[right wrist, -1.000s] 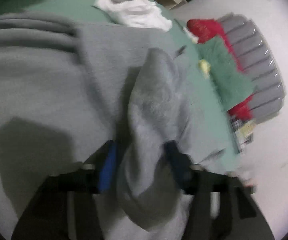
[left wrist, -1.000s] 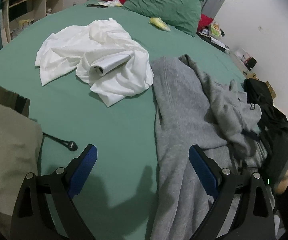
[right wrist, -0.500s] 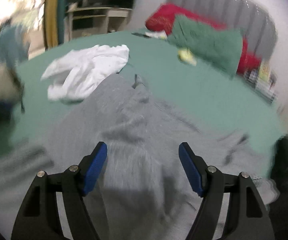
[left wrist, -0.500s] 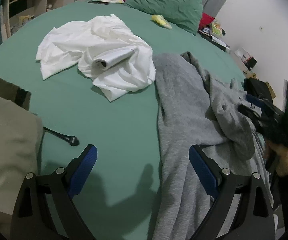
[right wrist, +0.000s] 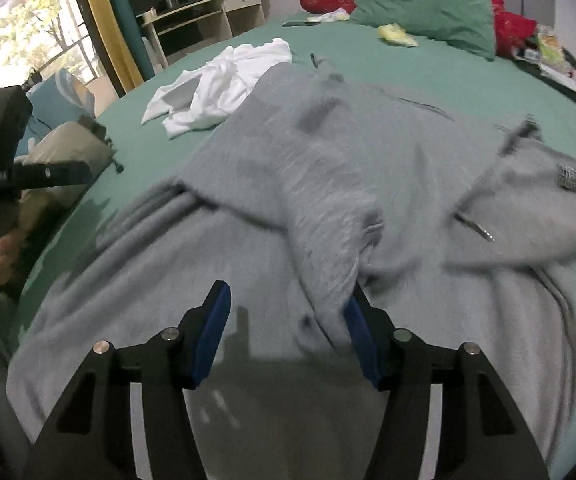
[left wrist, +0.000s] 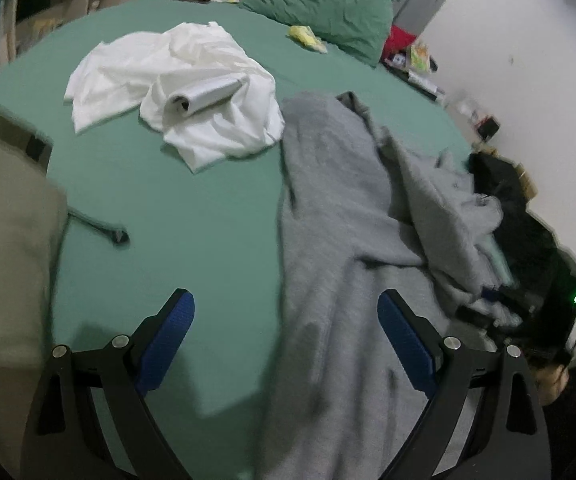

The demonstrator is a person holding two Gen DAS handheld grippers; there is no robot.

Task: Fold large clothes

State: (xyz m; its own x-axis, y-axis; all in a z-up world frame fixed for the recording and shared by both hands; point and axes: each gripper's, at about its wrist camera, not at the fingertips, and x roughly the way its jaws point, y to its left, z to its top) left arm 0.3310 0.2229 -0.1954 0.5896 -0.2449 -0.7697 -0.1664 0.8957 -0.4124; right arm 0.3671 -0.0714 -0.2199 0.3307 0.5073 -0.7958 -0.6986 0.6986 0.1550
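Observation:
A large grey sweatshirt (left wrist: 340,240) lies crumpled on the green bed (left wrist: 208,216); it also fills the right wrist view (right wrist: 328,184). My left gripper (left wrist: 286,336) is open and empty, low over the bed, its right finger over the grey cloth's left edge. My right gripper (right wrist: 288,332) is open, low over the sweatshirt. A raised grey fold (right wrist: 328,240) lies against its right finger, not clamped. The left gripper's body (right wrist: 4,160) shows at the left of the right wrist view.
A crumpled white garment (left wrist: 176,88) with a rolled part lies beyond the sweatshirt. A beige garment (left wrist: 4,240) lies at the near left, a black cord tip (left wrist: 118,236) beside it. Green and red pillows (left wrist: 320,4) lie at the headboard. A black bag (left wrist: 528,240) sits at the bed's right edge.
My right gripper let go of the grey fold it held a second ago and opened, then swung to face along the bed. My left gripper stayed open and shifted slightly.

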